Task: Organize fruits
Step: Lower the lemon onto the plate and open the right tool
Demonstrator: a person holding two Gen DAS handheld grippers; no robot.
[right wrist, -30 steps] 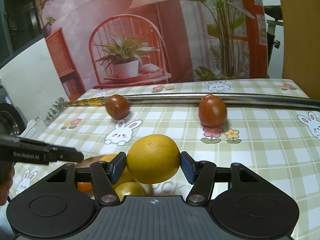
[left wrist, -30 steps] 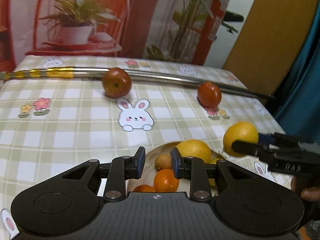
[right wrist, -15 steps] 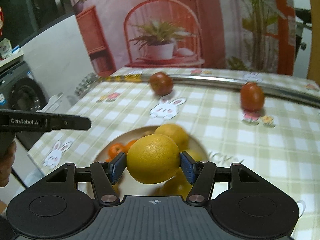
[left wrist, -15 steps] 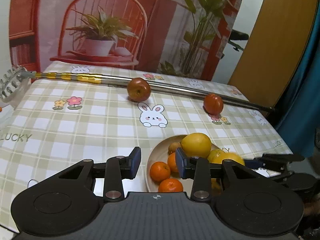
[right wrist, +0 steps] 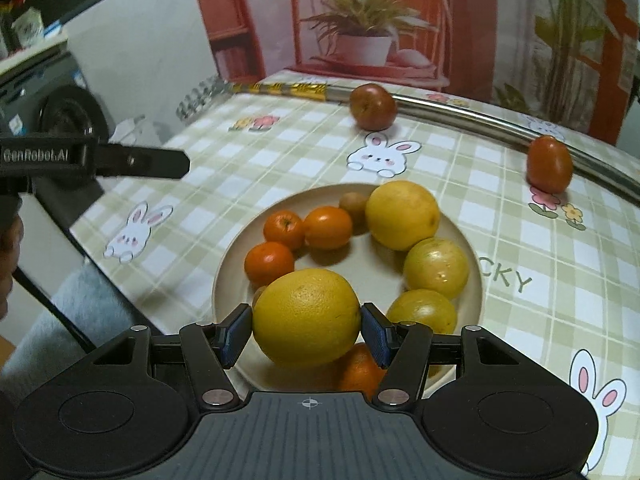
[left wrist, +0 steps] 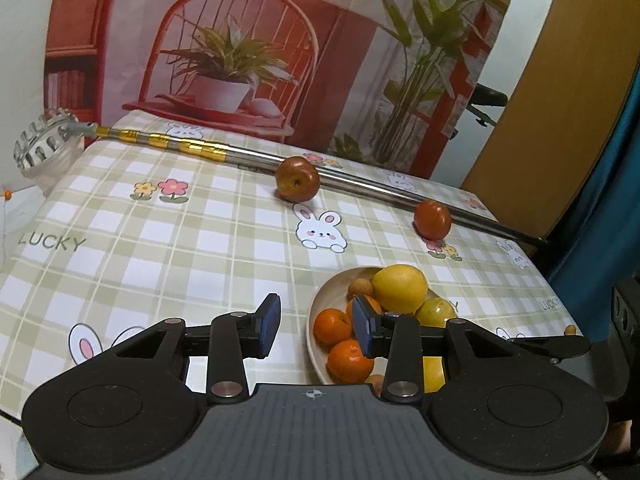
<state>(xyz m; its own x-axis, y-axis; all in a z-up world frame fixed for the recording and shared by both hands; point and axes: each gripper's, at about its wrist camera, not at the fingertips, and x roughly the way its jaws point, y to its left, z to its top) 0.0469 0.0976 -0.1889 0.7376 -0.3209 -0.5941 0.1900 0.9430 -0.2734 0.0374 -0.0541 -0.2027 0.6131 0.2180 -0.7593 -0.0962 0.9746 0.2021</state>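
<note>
The right claw (right wrist: pixel 307 330) pinches a large yellow citrus (right wrist: pixel 306 317) with pebbled, dull-glossy skin, held over the near rim of the beige plate (right wrist: pixel 472 256). The left claw (left wrist: pixel 316 326) has just been opening and stands spread with nothing between its pads, beside the plate's left edge. On the plate lie small oranges (right wrist: pixel 327 227) and more yellow fruit. Farther across the checked worktop (right wrist: pixel 280 152), 2 red fruits (right wrist: pixel 373 106) rest against a metal rod (right wrist: pixel 460 114).
</note>
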